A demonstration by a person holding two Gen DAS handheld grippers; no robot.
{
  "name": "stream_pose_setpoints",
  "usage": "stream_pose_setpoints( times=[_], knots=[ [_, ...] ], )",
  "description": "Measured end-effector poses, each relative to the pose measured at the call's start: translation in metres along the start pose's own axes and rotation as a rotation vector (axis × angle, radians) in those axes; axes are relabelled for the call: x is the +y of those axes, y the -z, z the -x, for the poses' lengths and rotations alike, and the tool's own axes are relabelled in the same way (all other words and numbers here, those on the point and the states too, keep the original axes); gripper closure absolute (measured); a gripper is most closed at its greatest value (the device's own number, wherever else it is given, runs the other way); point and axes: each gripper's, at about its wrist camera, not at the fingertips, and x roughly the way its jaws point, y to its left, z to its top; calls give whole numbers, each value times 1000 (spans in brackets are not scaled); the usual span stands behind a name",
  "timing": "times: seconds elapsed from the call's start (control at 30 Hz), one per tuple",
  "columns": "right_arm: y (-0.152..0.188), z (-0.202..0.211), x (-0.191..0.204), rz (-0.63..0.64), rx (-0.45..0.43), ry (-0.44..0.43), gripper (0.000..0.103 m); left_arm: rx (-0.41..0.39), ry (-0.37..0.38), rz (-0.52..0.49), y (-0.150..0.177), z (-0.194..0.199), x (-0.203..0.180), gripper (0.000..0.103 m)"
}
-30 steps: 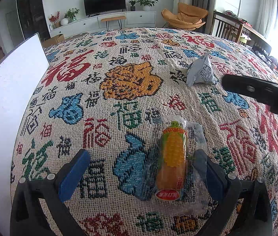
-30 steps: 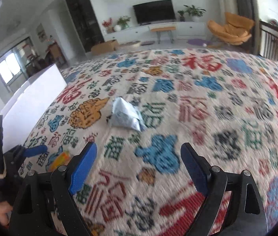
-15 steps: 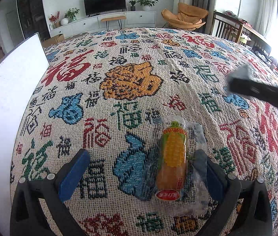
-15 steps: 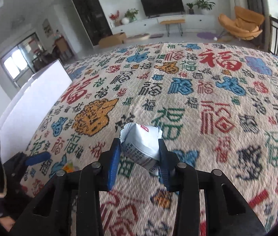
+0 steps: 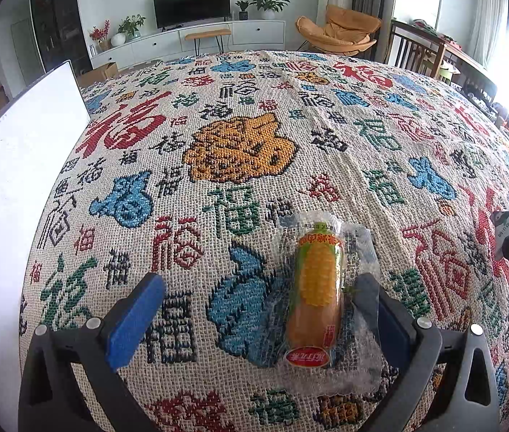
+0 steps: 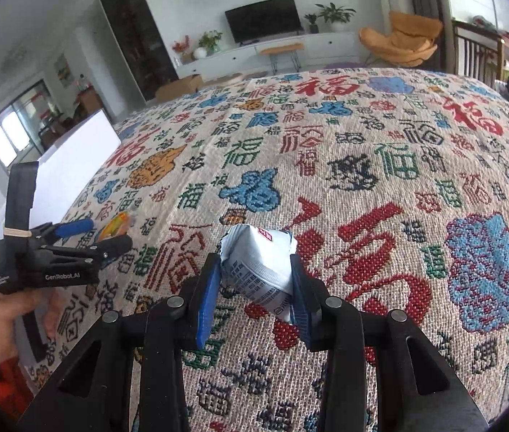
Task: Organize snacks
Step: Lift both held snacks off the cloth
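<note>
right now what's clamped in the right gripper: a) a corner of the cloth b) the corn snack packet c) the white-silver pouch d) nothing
c: the right gripper has both pads pressed on the white-silver pouch, while the corn snack packet lies on the cloth between the open left gripper's jaws.

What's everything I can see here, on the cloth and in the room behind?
Corn snack: one, yellow, clear wrapper, on cloth between open left pads.
Silver packet: one, clamped in right gripper.
Patterned cloth: one, multicoloured.
White board: one, left edge.
Television: one, black, far wall.
Orange chair: one, far right.
Left gripper: black, blue pads, open.
Right gripper: black, blue pads.
Hand: one, orange sleeve, holding left gripper.
</note>
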Motion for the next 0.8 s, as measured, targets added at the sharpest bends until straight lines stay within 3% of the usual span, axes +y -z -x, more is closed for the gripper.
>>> stream_pose_setpoints(
  times=[0.8],
  knots=[
    [5,2,-4,-12,-2,-31,64,0,0,0,0,0,0,0]
  ],
)
